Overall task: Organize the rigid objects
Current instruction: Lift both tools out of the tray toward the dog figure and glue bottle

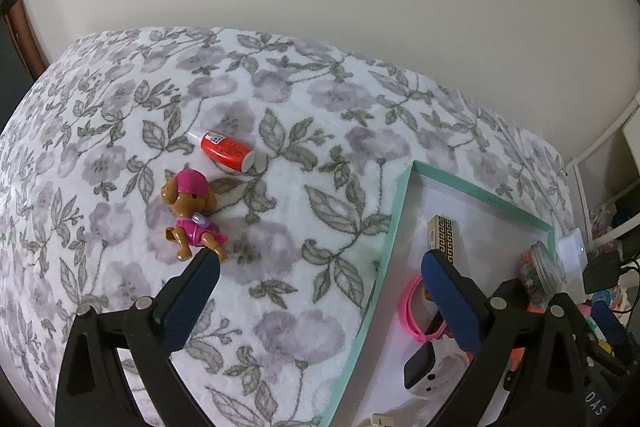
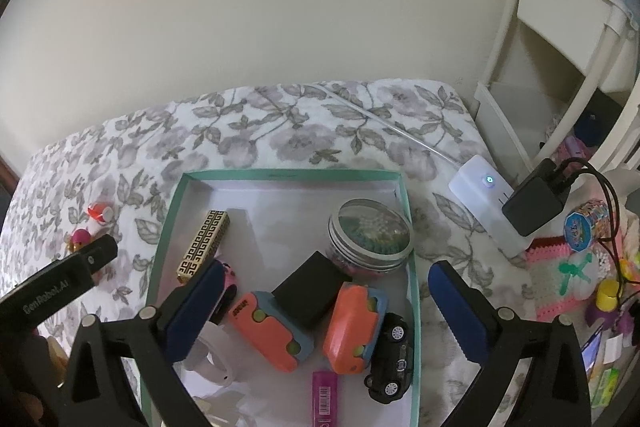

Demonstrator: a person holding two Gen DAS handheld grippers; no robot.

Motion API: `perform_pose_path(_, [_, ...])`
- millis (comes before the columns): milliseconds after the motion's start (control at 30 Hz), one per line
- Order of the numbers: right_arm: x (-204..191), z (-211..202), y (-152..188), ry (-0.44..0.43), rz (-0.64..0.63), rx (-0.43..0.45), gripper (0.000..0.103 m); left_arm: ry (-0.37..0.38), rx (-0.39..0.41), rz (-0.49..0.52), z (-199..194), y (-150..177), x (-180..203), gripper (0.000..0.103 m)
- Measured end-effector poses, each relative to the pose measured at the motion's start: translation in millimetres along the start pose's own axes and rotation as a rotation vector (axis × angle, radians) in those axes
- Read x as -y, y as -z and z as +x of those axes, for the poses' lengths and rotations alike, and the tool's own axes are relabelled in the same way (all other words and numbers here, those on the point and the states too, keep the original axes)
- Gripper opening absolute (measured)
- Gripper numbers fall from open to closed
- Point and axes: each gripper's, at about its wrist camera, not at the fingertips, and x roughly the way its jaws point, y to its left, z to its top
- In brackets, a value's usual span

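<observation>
A brown toy dog in pink (image 1: 192,213) and a red-and-white bottle (image 1: 228,150) lie on the flowered cloth. My left gripper (image 1: 320,261) is open and empty; its left fingertip is just below the dog. A teal-rimmed box (image 2: 416,291) holds a gold patterned bar (image 2: 204,245), a round tin (image 2: 371,233), two orange-and-blue cases (image 2: 272,335), a black block (image 2: 310,291), a black toy car (image 2: 390,357) and a pink band (image 1: 410,311). My right gripper (image 2: 324,279) is open and empty above the box. The dog (image 2: 80,238) and bottle (image 2: 100,213) show small in the right wrist view.
A white power strip (image 2: 486,201) with a black charger (image 2: 534,205) lies right of the box. Small toys and pink blocks (image 2: 560,267) crowd the far right. A white shelf (image 2: 560,39) stands by the wall. The left gripper body (image 2: 56,287) shows at the left.
</observation>
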Motion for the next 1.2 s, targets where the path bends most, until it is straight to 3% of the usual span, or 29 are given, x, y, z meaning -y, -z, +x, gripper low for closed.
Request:
perform_pose_path(233, [-15.6,-12.1,-4.6,-0.033,-0.020,0.031,0.103,-0.010,0.029,-0.002,-12.1,-10.9,-18.1,0.101])
perform_pose_path(433, [-48.2,-27.5,-8.1,-0.136,-0.048,0.079,0.103,-0.070,0.069,-0.045,-24.3,-22.7,-57.8,0.101])
perform_pose_path(833, [-112.2,-26.7,-3.0,-0.243,-0.125,0.073,0.103,-0.135,0.075,-0.125,-38.9,-31.4,-129.2,0.101])
perform_pose_path(1200, [-150.6,-16.8,5.5,-0.291,-0.183,0.042,0.103,-0.136,0.073,-0.193,-55.1,-31.8,-176.0,0.101])
